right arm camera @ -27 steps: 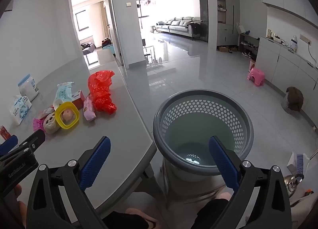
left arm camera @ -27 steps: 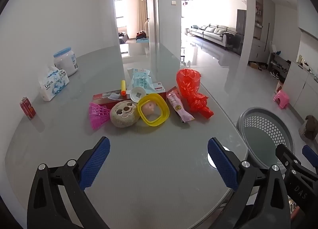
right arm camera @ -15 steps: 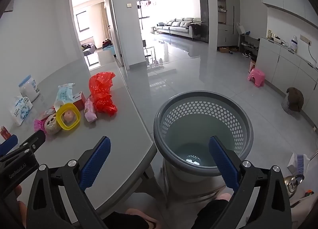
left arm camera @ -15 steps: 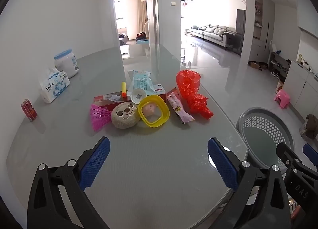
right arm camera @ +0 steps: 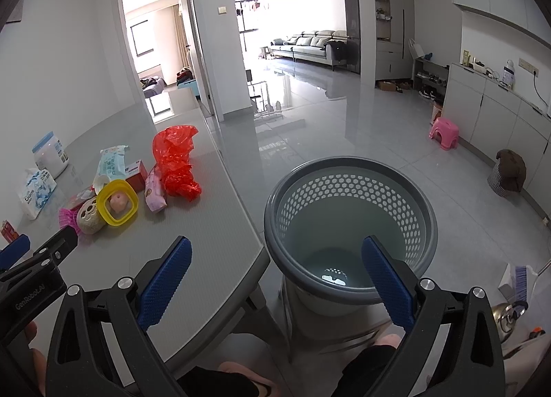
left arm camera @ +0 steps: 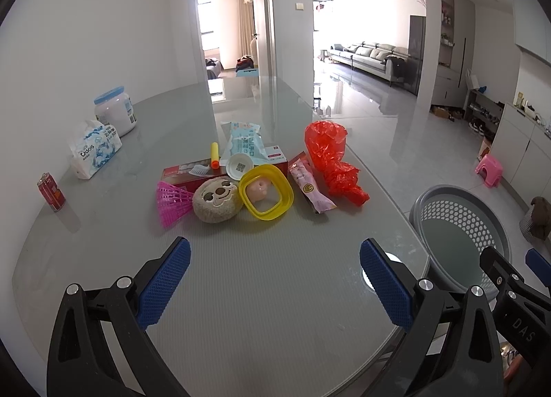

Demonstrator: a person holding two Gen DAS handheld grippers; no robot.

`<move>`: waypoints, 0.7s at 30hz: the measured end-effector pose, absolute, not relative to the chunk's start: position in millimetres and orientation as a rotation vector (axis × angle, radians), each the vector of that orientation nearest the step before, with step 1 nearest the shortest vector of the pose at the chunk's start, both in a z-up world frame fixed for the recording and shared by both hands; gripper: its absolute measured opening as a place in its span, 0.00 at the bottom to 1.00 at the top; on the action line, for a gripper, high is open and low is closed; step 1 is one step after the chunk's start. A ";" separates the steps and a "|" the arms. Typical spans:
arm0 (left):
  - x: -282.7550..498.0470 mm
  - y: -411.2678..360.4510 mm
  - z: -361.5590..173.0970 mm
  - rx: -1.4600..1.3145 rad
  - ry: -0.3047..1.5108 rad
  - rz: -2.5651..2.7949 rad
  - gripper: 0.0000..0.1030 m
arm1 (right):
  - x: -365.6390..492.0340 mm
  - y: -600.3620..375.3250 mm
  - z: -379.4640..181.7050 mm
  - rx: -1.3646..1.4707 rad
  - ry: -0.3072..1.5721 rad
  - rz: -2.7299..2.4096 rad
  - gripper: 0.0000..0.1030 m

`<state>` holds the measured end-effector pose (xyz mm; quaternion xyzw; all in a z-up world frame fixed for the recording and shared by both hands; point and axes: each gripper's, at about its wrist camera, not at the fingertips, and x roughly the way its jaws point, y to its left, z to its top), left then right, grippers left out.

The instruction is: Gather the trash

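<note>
A pile of items lies mid-table: a crumpled red plastic bag (left arm camera: 332, 161), a pink wrapper (left arm camera: 310, 187), a yellow ring container (left arm camera: 267, 195), a round sloth-face toy (left arm camera: 216, 200), a pink shuttlecock (left arm camera: 172, 202), a red box (left arm camera: 193, 173) and a blue wipes pack (left arm camera: 242, 145). My left gripper (left arm camera: 275, 280) is open and empty, above the near table, short of the pile. My right gripper (right arm camera: 275, 280) is open and empty, beside the table edge over the grey perforated bin (right arm camera: 349, 225). The red bag also shows in the right wrist view (right arm camera: 175, 161).
A tissue pack (left arm camera: 94, 150), a white tub with blue lid (left arm camera: 115, 114) and a small red can (left arm camera: 51, 192) stand at the table's left (left arm camera: 258, 293). The bin (left arm camera: 459, 235) stands on the floor off the table's right edge. A pink stool (right arm camera: 444, 132) is farther off.
Both grippers have drifted slightly forward; the pile sits a little lower in the left view. Jaws stay open.
</note>
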<state>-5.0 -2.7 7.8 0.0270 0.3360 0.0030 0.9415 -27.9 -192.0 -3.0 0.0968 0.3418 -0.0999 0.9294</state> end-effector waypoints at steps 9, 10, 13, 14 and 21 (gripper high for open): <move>-5.0 -2.9 7.2 0.057 0.685 0.005 0.94 | -28.0 -192.0 -3.3 0.199 0.701 -0.204 0.92; -4.9 -3.0 7.2 0.057 0.684 0.005 0.94 | -28.1 -192.2 -2.9 0.198 0.700 -0.204 0.92; -5.0 -3.1 7.1 0.056 0.685 0.005 0.94 | -28.1 -192.5 -2.9 0.200 0.702 -0.204 0.92; -5.0 -3.0 7.4 0.056 0.686 0.006 0.94 | -28.0 -192.0 -3.6 0.199 0.700 -0.205 0.92; -6.2 -3.8 5.7 0.056 0.689 0.008 0.94 | -28.1 -191.1 -6.3 0.199 0.702 -0.204 0.92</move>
